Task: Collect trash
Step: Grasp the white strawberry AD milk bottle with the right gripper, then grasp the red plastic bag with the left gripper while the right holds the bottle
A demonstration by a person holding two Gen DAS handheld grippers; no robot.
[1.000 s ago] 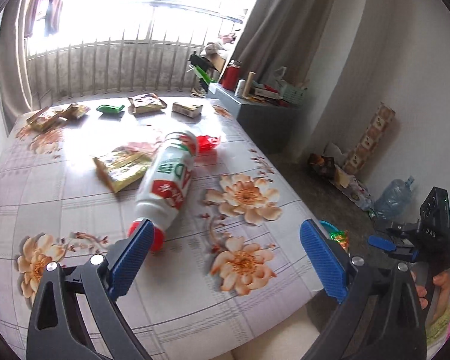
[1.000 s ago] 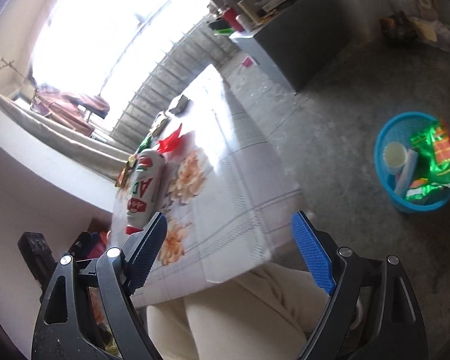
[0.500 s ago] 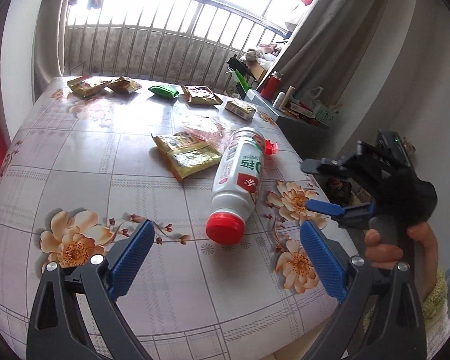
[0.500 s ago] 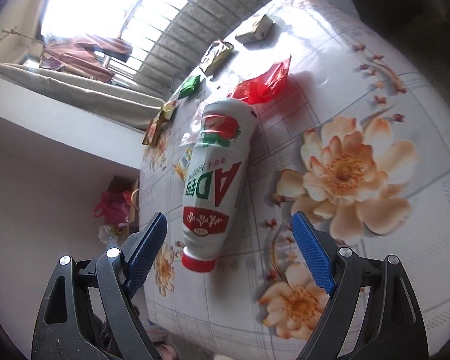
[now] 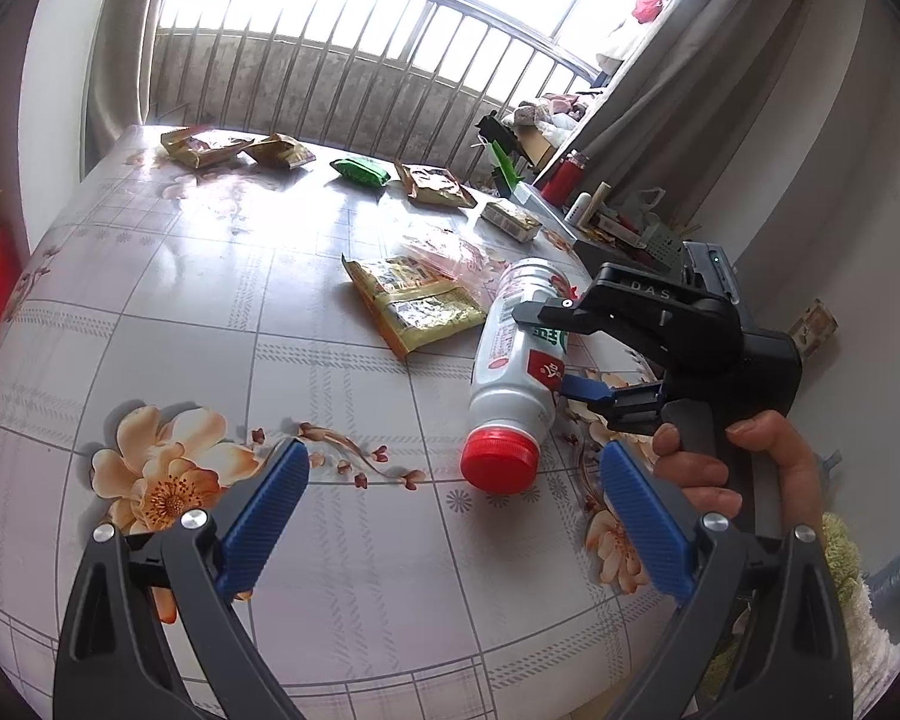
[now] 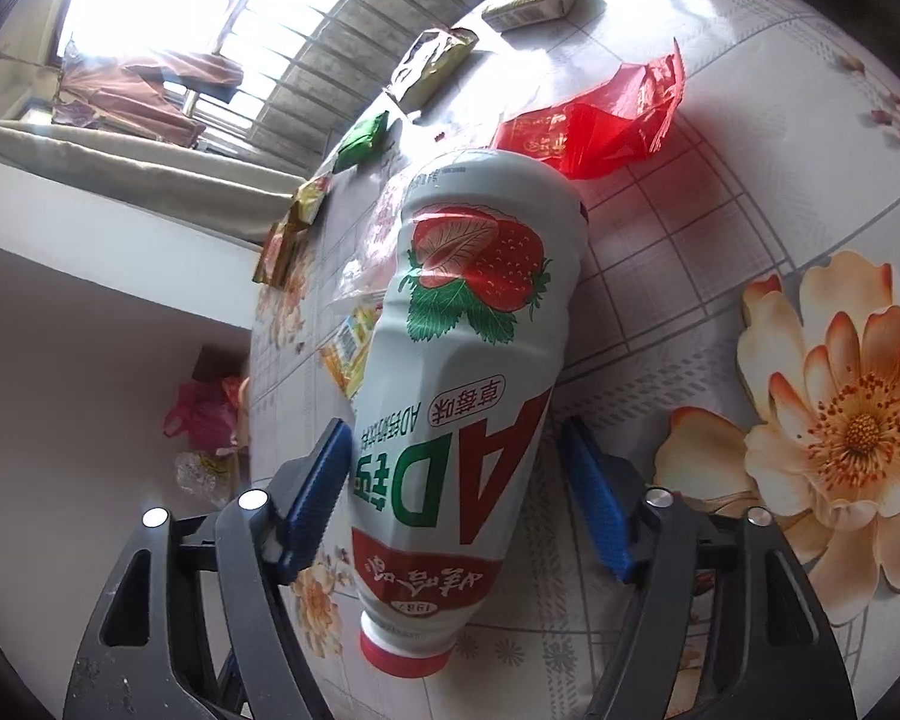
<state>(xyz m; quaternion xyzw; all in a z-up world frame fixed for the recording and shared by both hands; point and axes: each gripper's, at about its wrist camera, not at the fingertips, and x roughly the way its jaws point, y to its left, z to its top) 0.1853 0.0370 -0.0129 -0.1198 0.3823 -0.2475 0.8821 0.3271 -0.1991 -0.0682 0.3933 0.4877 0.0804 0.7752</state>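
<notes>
White plastic drink bottle with the red screw cap and strawberry label (image 6: 468,372) lies on its side on the glossy floral tablecloth (image 5: 210,300), cap toward me at 6 o'clock, base at 12. It's the nearest piece of trash and rigid, so I'm taking it across the lower body, where the sides give my pads something flat to bite. My right tongs (image 6: 459,480) straddle it, one blue ribbed pad at 9 o'clock of the bottle, the other at 3; jaws are closing, left pad looks at or near the label, a sliver of gap on the right, so no grip yet by my read. Right hand (image 5: 744,468) wraps the handle, tool pitched down onto the table from the right edge. My left tongs (image 5: 450,516) hang wide apart and empty over the near edge, bottle cap just beyond at 1 o'clock. The crumpled red foil wrapper (image 6: 600,120) sits past the bottle's base; the yellow snack packets (image 5: 414,300) lie left of it.
</notes>
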